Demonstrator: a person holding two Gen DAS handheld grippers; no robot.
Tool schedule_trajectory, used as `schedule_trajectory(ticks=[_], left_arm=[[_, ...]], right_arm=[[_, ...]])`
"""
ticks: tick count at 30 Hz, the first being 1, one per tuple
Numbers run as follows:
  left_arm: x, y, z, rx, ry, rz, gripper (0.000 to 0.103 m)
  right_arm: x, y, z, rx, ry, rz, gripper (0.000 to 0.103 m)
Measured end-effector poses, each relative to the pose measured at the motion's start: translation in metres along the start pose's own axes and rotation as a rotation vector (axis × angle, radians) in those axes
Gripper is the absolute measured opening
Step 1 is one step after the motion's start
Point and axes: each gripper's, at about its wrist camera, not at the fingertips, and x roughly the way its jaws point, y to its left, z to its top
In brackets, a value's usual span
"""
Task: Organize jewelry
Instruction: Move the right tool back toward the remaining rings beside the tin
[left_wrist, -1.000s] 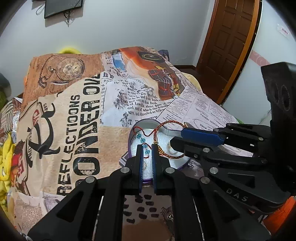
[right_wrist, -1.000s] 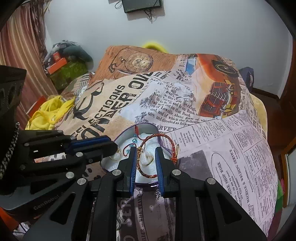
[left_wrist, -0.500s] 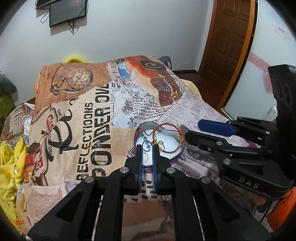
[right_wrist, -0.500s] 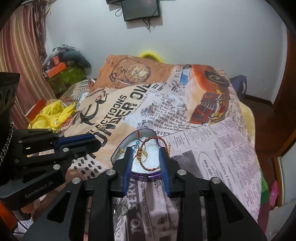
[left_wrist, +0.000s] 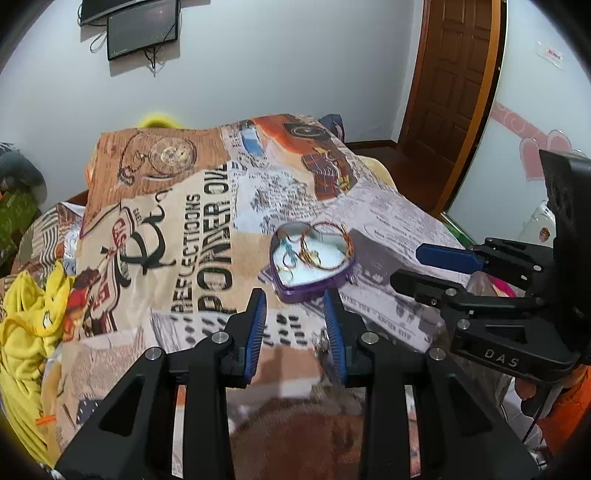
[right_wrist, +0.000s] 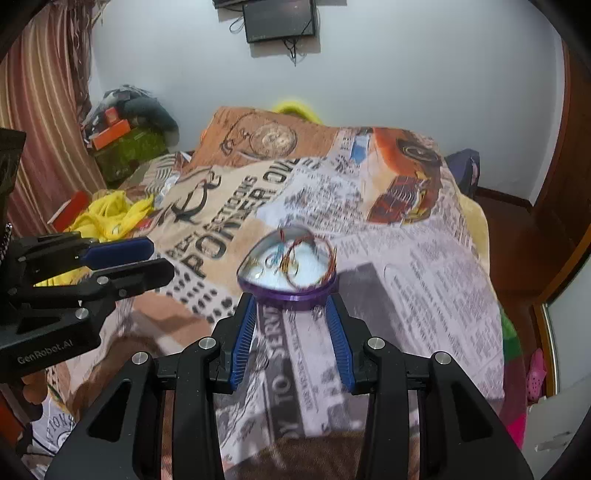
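A purple heart-shaped box (left_wrist: 313, 286) (right_wrist: 291, 293) sits on the printed bedspread (left_wrist: 177, 251). Inside it lie a red-and-gold braided bracelet (left_wrist: 334, 245) (right_wrist: 317, 260), a teal beaded piece (left_wrist: 290, 253) and gold rings. My left gripper (left_wrist: 295, 314) is open and empty, just short of the box's near side. My right gripper (right_wrist: 290, 314) is open and empty, also just short of the box. Each gripper shows in the other's view, the right (left_wrist: 454, 266) and the left (right_wrist: 122, 258), both with jaws apart.
Yellow clothing (left_wrist: 26, 332) (right_wrist: 110, 214) lies at the bed's left edge. A wooden door (left_wrist: 454, 85) stands at the right. Boxes and bags (right_wrist: 129, 144) pile up in the far left corner. A dark screen (right_wrist: 280, 18) hangs on the far wall.
Both grippers have pulled back from the box and opened. The bracelet and beaded piece that they held over the box now lie inside it.
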Motion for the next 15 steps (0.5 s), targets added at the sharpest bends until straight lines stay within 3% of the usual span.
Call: schedule_trajectory(ticks=[15], left_arm=[[0.017,0.004,-0.042,-0.031,0.104,-0.005,0.032]], right_arm=[[0.033,0.013,-0.046,-0.042,0.154,-0.019,0.036]])
